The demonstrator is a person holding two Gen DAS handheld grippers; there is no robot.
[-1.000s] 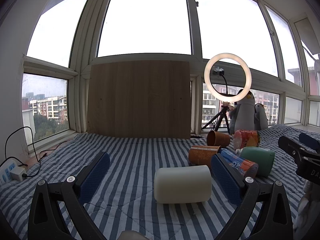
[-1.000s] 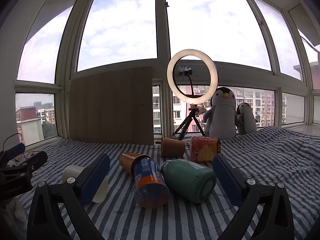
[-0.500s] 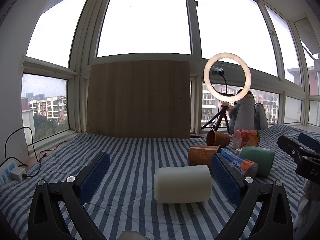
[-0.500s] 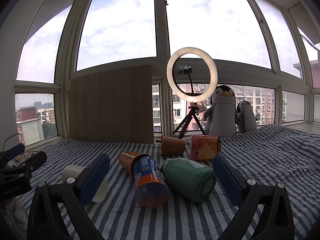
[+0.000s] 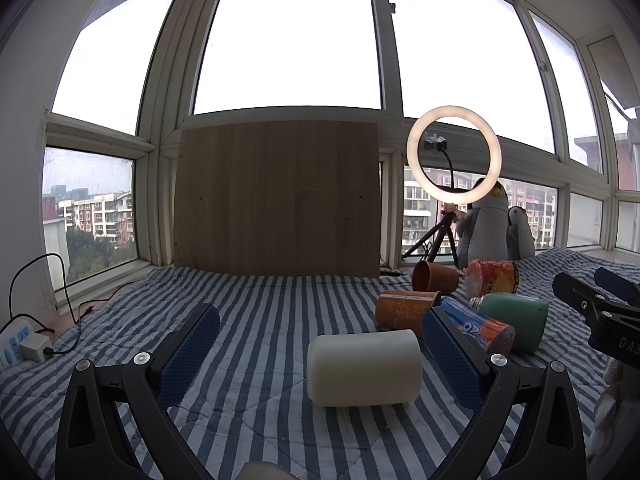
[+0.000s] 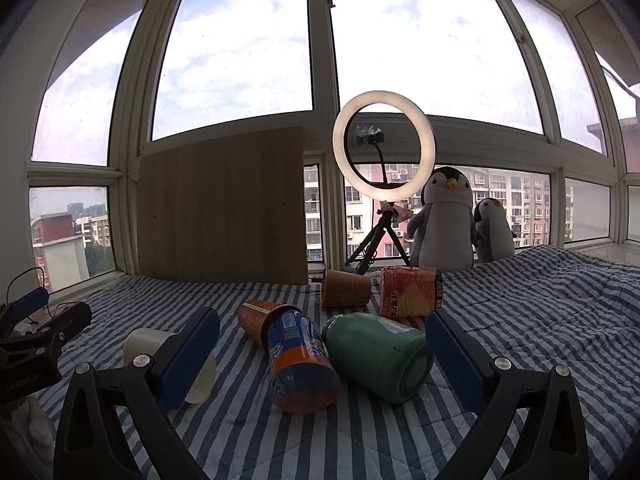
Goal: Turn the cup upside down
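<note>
Two views disagree on how much of the white cup (image 5: 365, 367) shows: the left hand-held gripper (image 5: 320, 356), spread wide and holding nothing, sees it whole, lying on its side on the striped blanket (image 5: 256, 320) between the fingers. The right hand-held gripper (image 6: 322, 360), equally wide and unladen, has its left finger (image 6: 188, 356) masking the cup. Beyond lie a blue can (image 6: 298, 362), a green bottle (image 6: 380, 356), orange cups (image 6: 344, 292), then penguins (image 6: 442, 220).

I see a blue-and-white striped blanket (image 5: 260, 320). On it lie on their sides a white cup (image 5: 365, 367), two orange cups (image 6: 346, 287), a can (image 6: 298, 364), a green bottle (image 6: 378, 356) and a snack tube (image 6: 410, 291).
</note>
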